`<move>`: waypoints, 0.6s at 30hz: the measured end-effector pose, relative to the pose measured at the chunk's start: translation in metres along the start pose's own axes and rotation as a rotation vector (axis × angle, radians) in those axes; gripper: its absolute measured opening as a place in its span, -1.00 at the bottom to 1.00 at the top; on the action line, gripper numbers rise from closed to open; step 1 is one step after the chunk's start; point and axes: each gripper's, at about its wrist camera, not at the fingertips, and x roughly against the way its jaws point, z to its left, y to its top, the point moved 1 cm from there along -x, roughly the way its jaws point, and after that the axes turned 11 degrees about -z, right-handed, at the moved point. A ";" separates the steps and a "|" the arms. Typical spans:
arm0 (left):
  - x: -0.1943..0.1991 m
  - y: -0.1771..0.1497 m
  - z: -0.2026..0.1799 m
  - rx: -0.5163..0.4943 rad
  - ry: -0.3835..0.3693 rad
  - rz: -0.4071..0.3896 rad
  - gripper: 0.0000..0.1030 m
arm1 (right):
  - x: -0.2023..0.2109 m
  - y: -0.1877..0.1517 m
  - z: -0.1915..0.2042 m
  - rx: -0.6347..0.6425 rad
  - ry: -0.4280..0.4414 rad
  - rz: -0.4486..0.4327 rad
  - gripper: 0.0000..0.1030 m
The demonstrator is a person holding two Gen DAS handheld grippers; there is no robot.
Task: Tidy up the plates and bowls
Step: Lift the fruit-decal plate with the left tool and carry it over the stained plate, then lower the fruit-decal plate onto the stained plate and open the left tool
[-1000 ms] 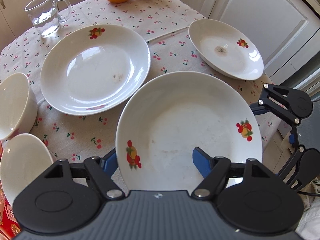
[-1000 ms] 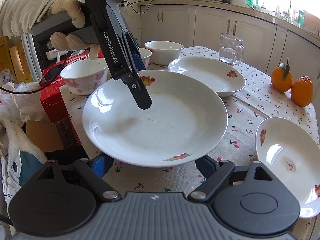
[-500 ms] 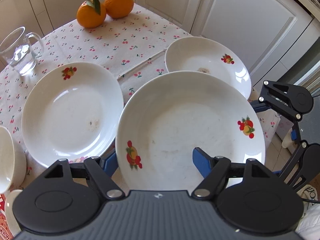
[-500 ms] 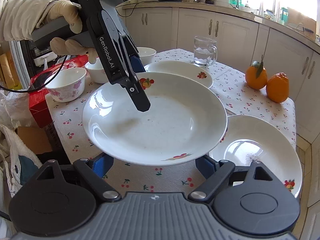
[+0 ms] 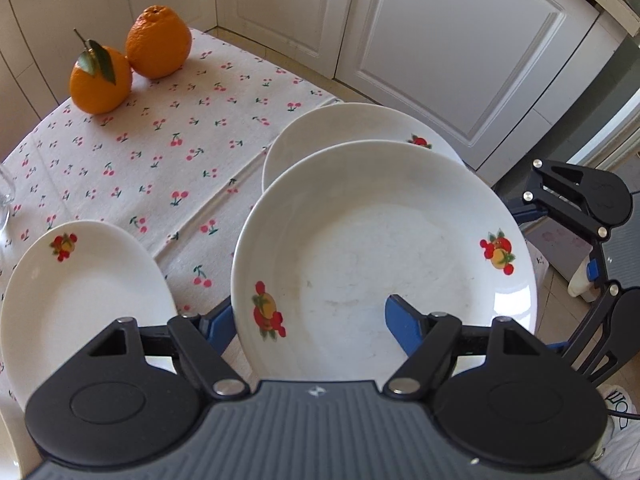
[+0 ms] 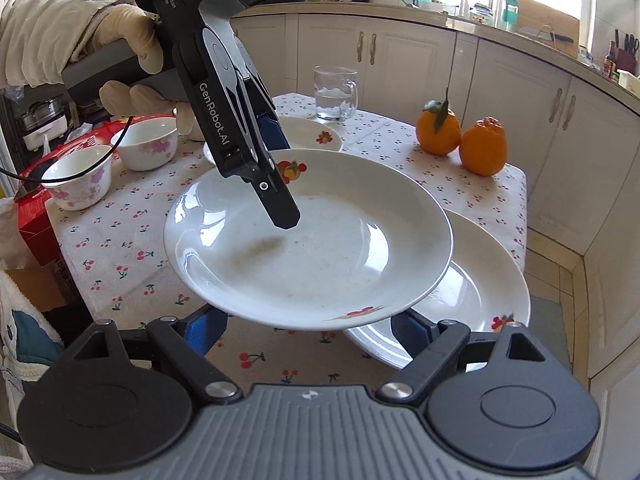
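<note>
My left gripper (image 5: 310, 320) is shut on the rim of a white plate with fruit decals (image 5: 384, 248), one finger over the rim and one under, and holds it in the air. In the right wrist view this plate (image 6: 312, 248) hangs over a second white plate (image 6: 480, 292) on the table's corner, which also shows in the left wrist view (image 5: 352, 128). My right gripper (image 6: 308, 328) is open below the held plate's near edge; its fingers do not pinch the plate. A third plate (image 5: 80, 292) lies to the left.
Two oranges (image 6: 460, 140) and a glass mug of water (image 6: 335, 94) stand on the cherry-print tablecloth (image 5: 160, 160). Two flowered bowls (image 6: 112, 160) sit at the far side near a red box (image 6: 32, 216). White cabinets surround the table.
The held plate has travelled across the table toward the corner and now overlaps the plate lying there. The bowls and the mug have slid out of the left wrist view.
</note>
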 end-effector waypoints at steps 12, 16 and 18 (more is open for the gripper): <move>-0.037 0.032 -0.013 -0.059 -0.061 0.008 0.48 | 0.014 -0.011 -0.025 -0.053 -0.097 0.014 0.78; -0.046 0.040 -0.014 -0.073 -0.069 0.005 0.48 | 0.016 -0.014 -0.031 -0.077 -0.119 0.017 0.78; -0.050 0.042 -0.013 -0.069 -0.076 0.012 0.48 | 0.016 -0.015 -0.034 -0.088 -0.126 0.017 0.78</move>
